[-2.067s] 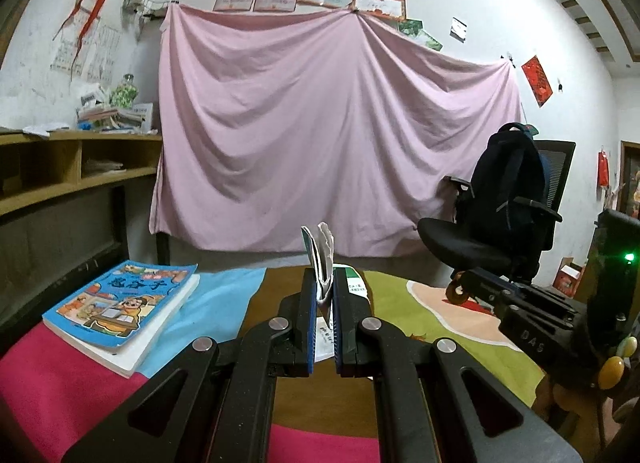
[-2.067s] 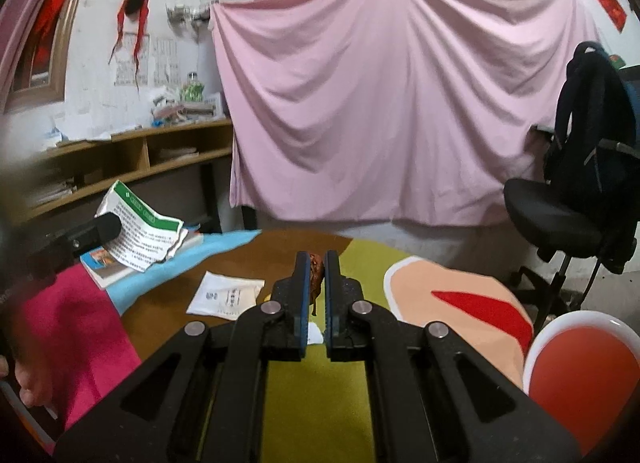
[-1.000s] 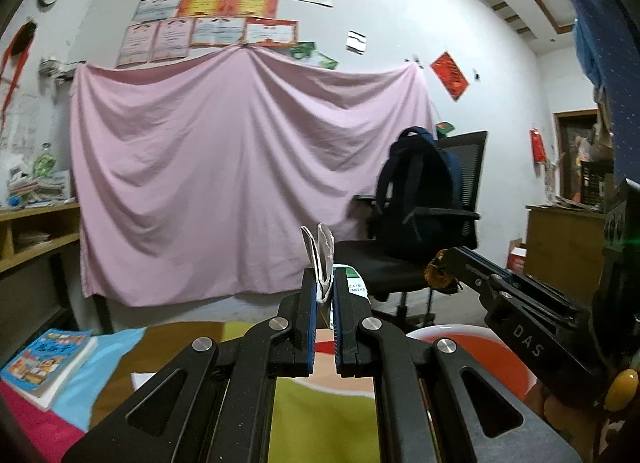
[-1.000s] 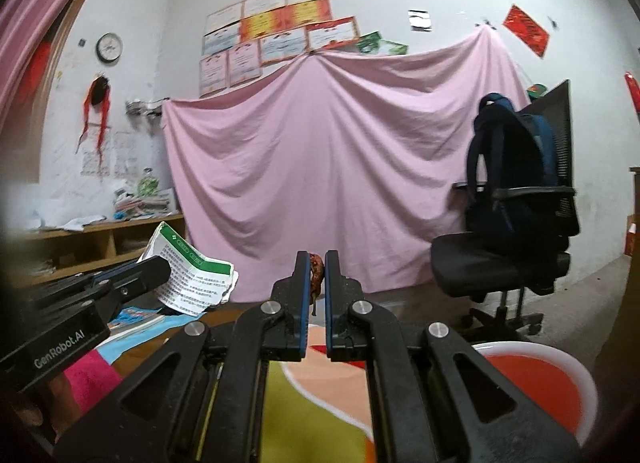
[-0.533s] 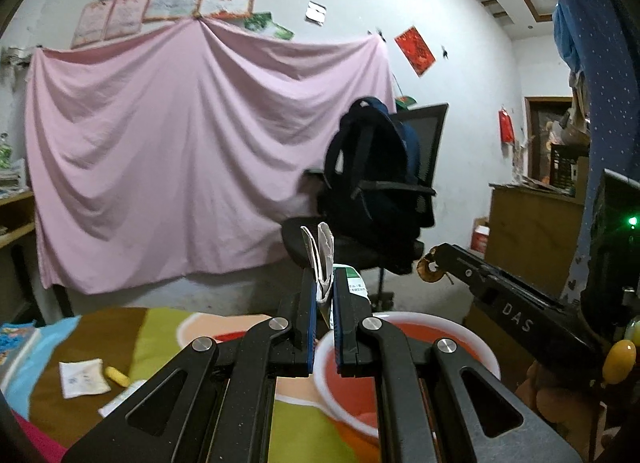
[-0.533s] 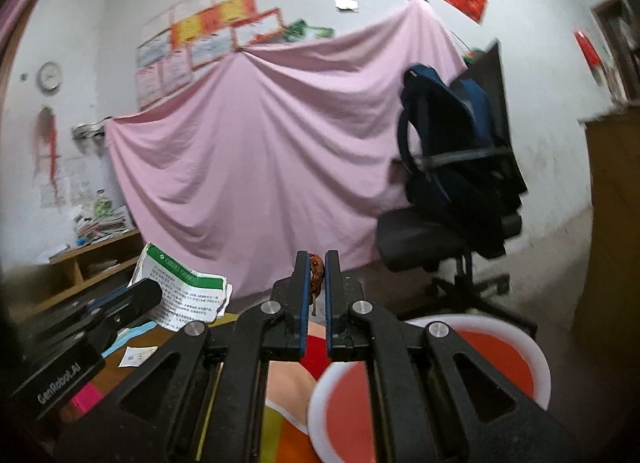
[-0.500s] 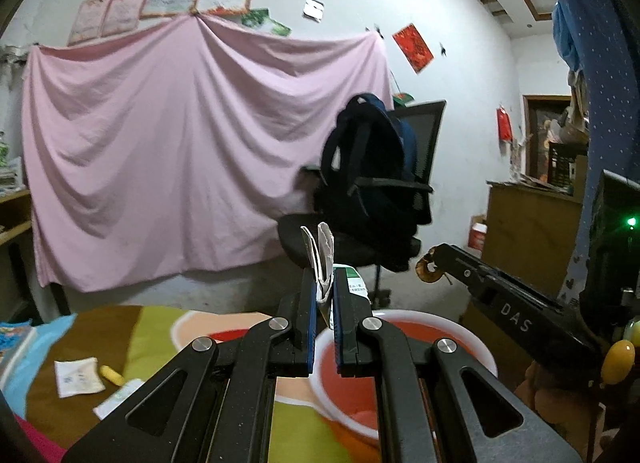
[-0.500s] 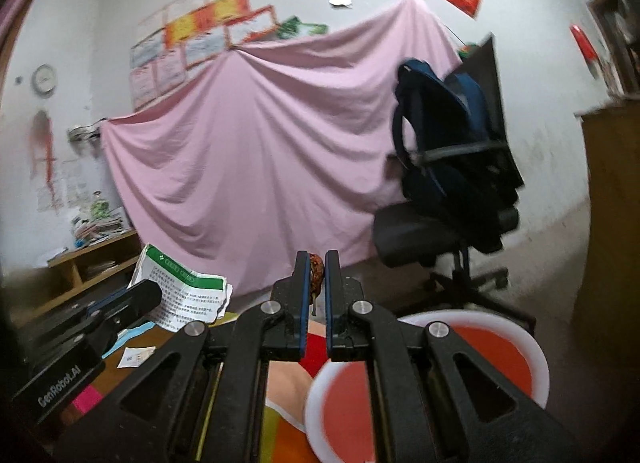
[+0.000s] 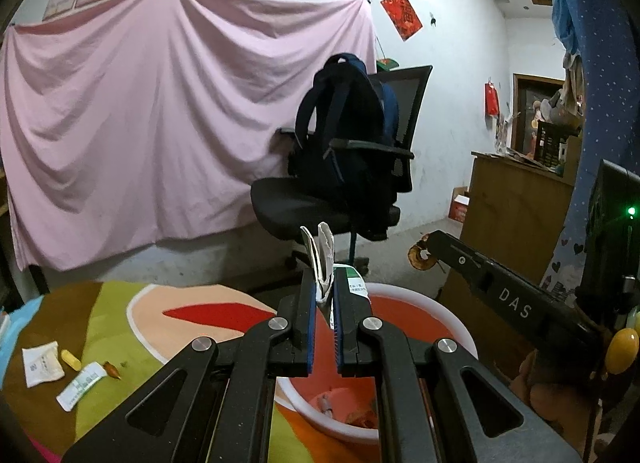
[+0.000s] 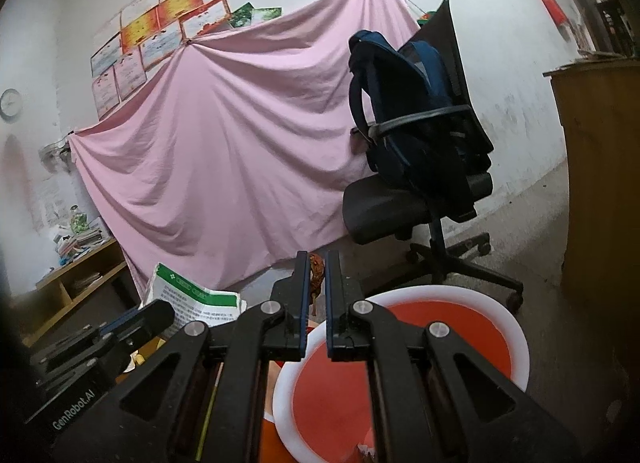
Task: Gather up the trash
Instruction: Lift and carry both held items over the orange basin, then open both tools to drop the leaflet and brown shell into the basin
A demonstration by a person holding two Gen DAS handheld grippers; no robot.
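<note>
Between the left gripper's [image 9: 323, 299] clenched jaws stands a folded paper wrapper [image 9: 322, 259], poised over the red basin [image 9: 460, 333]. Beside it, the right gripper [image 10: 316, 283] pinches a brown scrap [image 10: 316, 269] above the same basin. Released off-centre, light paper could likely drift outside. Farther left, litter [image 9: 42, 359] remains on the patterned surface [image 9: 104, 315].

One red basin [image 9: 448, 327], one office chair [image 9: 320, 211], one backpack [image 9: 348, 123], four scraps on the cloth [image 9: 44, 357].
</note>
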